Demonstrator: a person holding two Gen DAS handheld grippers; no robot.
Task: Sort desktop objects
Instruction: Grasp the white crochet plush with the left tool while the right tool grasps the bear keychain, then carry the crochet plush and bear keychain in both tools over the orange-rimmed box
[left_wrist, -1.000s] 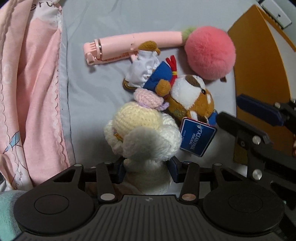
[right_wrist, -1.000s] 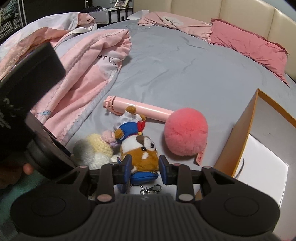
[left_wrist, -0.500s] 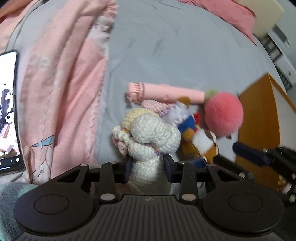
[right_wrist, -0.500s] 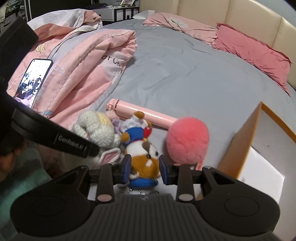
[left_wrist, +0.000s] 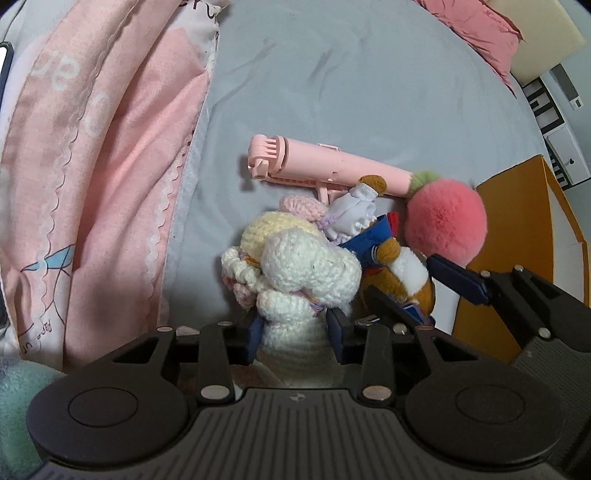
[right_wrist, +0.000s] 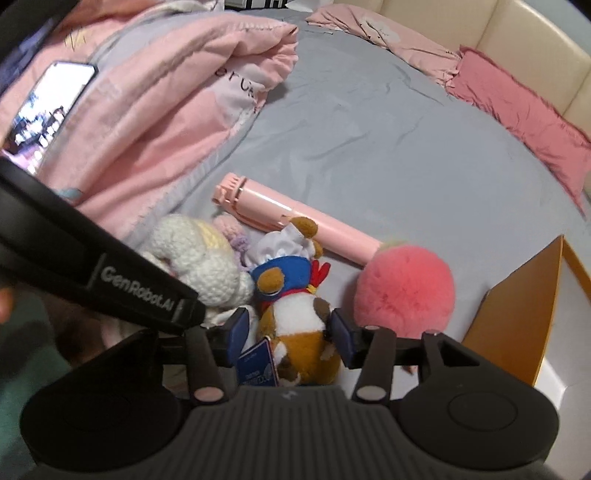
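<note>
My left gripper (left_wrist: 297, 334) is shut on a white and yellow crochet doll (left_wrist: 295, 266), held up off the grey bed sheet (left_wrist: 351, 92); the doll also shows in the right wrist view (right_wrist: 199, 254). My right gripper (right_wrist: 288, 339) is shut on a brown and white plush dog (right_wrist: 299, 325) in a blue cape with a blue tag. The dog also shows in the left wrist view (left_wrist: 402, 273). A pink selfie stick (right_wrist: 291, 218) and a pink fluffy ball (right_wrist: 404, 291) lie just behind.
An orange open box (right_wrist: 517, 314) stands at the right. A crumpled pink quilt (right_wrist: 147, 110) lies at the left with a lit phone (right_wrist: 48, 114) on it. Pink pillows (right_wrist: 517, 110) lie along the cream headboard at the back.
The left gripper has lifted the crochet doll off the sheet and tilted up. The right gripper has stayed around the plush dog and moved up slightly.
</note>
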